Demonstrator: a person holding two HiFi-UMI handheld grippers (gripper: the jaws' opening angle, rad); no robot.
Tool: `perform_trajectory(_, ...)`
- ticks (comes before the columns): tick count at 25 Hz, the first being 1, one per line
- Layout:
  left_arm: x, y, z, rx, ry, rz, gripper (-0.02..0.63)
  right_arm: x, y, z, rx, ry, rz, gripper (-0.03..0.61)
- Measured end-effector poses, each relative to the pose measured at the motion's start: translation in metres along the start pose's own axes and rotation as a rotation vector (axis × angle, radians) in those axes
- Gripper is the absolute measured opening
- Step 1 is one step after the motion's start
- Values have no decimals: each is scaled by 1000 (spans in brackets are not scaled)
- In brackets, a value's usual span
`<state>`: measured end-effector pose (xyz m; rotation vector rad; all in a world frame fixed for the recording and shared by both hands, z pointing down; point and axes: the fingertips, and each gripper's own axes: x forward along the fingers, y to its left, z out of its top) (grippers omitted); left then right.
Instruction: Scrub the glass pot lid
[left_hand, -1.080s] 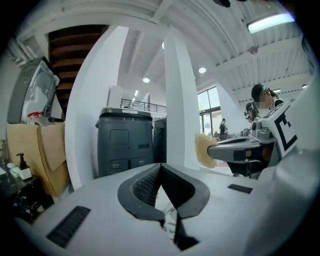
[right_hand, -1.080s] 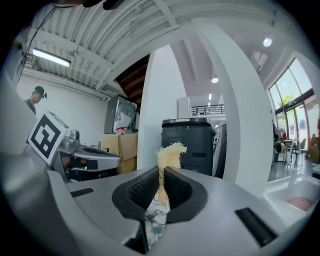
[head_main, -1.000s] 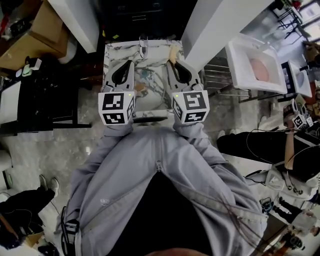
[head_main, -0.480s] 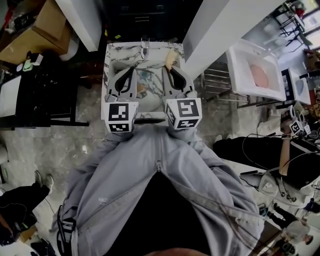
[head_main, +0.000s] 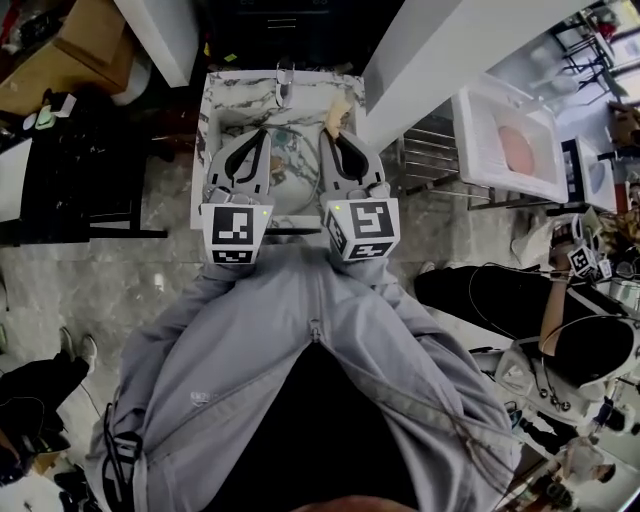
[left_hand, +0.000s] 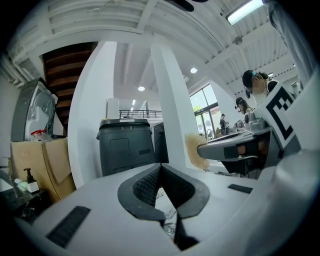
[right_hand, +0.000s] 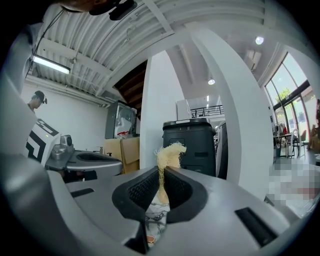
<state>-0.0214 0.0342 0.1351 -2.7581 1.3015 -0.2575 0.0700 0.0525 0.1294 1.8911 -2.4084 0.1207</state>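
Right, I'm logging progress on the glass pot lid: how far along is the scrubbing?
Done: the right gripper is shut on the tan fibrous scrubber. In hand: both grippers hang over the marble-patterned top, with the left gripper shut and empty. Left: the scrubbing itself. The scrubber touches nothing, and what may be the glass lid lies between the grippers.

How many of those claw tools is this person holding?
2. The left gripper, jaws shut, and the right gripper, shut on a tan scrubber, are side by side above the marble sink.
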Motion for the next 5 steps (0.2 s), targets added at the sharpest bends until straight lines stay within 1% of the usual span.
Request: perform_trajectory(5,9,3,-1,-3,1,-2,17,9,-2,-3,-4,5,14,48)
